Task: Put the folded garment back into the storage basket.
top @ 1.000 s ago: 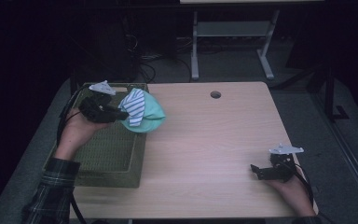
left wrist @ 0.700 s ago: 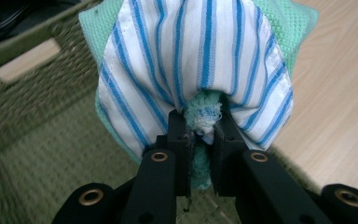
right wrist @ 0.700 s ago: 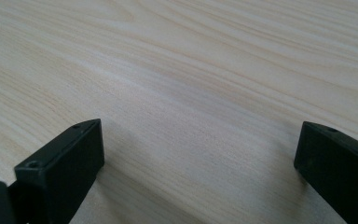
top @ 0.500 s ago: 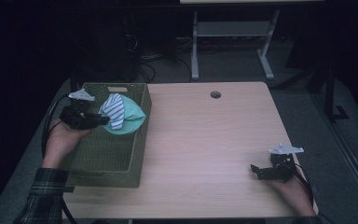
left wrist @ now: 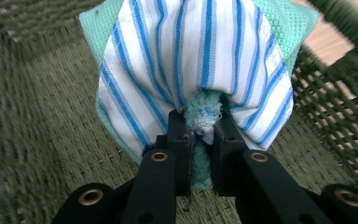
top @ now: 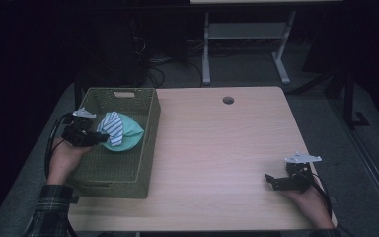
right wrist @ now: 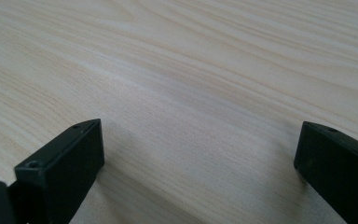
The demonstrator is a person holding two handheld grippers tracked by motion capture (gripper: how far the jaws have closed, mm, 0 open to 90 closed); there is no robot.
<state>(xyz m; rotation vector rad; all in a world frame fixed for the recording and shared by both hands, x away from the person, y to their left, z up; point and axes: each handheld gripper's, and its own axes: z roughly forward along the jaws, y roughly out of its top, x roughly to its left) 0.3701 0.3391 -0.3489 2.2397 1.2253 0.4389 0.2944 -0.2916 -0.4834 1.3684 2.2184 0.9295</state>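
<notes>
Currently: cloth bundle clamped inside basket

Left gripper point(top: 94, 139) pinches a soft bundle: white cotton cloth with blue stripes point(left wrist: 196, 60) wrapped over a mint-green waffle-knit towel point(left wrist: 201, 114). Black jaws clamped on the gathered folds at the bundle's near end. Bundle sits inside the olive-green woven rectangular basket point(top: 145, 123), at the table's left, towards the far half. Right gripper point(top: 275, 180) rests near right on the pale wood-grain tabletop point(top: 217, 148), jaws wide apart, nothing between them.

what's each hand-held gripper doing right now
left hand-held gripper: closed on the bundled cloths, over the basket
right hand-held gripper: open, holding nothing
</notes>
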